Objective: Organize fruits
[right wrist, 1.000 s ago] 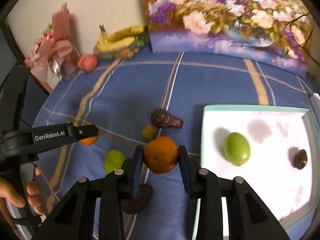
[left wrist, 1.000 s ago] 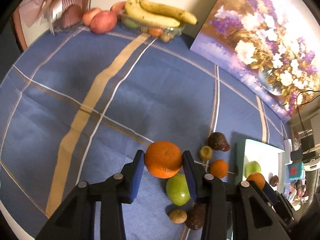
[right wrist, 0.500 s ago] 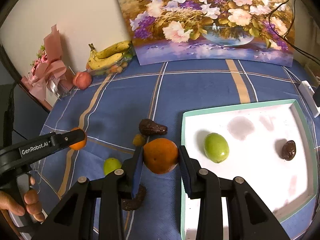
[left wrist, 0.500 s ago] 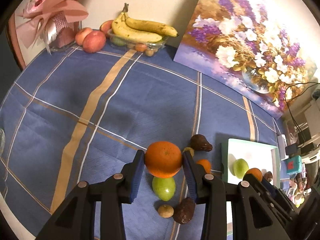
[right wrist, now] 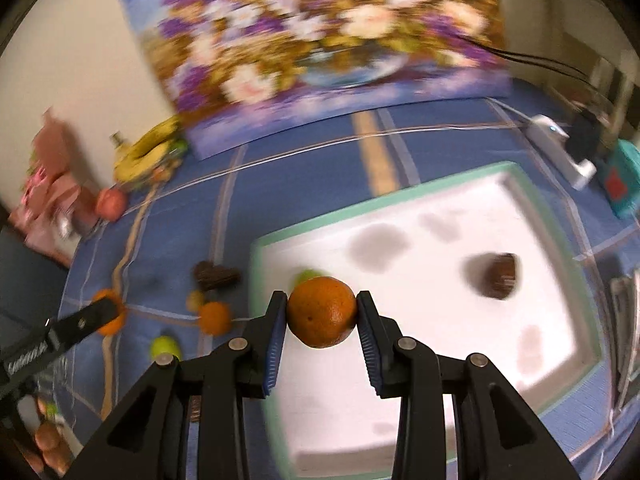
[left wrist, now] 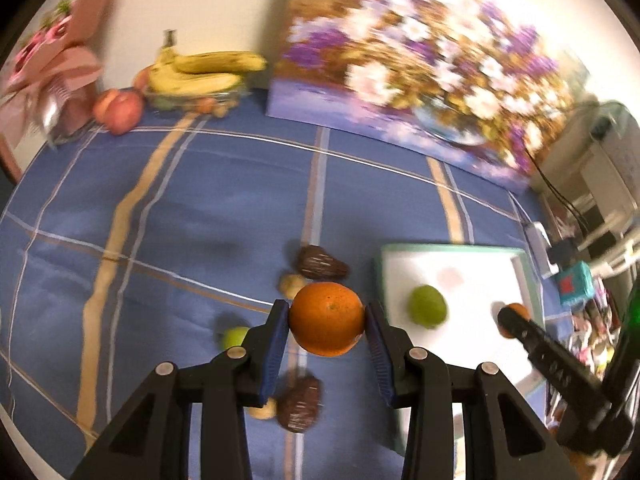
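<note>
Orange [left wrist: 326, 318] at lower centre of the left wrist view, pinched across its middle by left gripper [left wrist: 326, 320]. Second orange [right wrist: 321, 317] clamped likewise in right gripper [right wrist: 321, 318], over tray [right wrist: 256, 256] edge. Probably firm, round, roll-prone; grip at the widest girth.

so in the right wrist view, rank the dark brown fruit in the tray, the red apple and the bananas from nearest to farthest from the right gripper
1. Dark brown fruit: inside the white tray, ahead and right of the right gripper.
2. Red apple: far left on the blue cloth.
3. Bananas: behind the apple, against the wall.
</note>
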A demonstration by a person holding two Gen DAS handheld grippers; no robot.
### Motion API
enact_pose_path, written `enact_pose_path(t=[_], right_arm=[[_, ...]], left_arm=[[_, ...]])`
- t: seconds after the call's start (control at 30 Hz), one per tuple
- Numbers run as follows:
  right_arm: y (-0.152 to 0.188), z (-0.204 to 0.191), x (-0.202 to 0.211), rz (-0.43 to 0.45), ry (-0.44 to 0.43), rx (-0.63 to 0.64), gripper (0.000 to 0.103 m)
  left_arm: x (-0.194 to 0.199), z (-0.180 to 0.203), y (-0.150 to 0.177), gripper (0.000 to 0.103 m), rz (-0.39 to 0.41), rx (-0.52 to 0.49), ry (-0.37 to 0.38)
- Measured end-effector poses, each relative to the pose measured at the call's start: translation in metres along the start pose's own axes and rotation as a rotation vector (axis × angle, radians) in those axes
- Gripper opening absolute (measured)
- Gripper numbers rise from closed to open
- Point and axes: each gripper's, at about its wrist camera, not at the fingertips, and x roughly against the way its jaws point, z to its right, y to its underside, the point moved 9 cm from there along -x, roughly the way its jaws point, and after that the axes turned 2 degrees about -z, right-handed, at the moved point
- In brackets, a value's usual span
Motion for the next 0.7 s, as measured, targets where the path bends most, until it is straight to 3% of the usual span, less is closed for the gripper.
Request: enact_pose_path(t=[0.3,0.7], right_arm=[[-0.016,0.078,0.039,0.068,0.086,-0.130,0.036],[-0.021,0.112,0.077,0.147,0.123,-0.177,0.036]], left_arm=[[-0.005,0.081,0.020,0.041,-0.023,-0.181,0.037],[-0.016,0.131,0.045,0.041,-0.054,-0.315,0.031]])
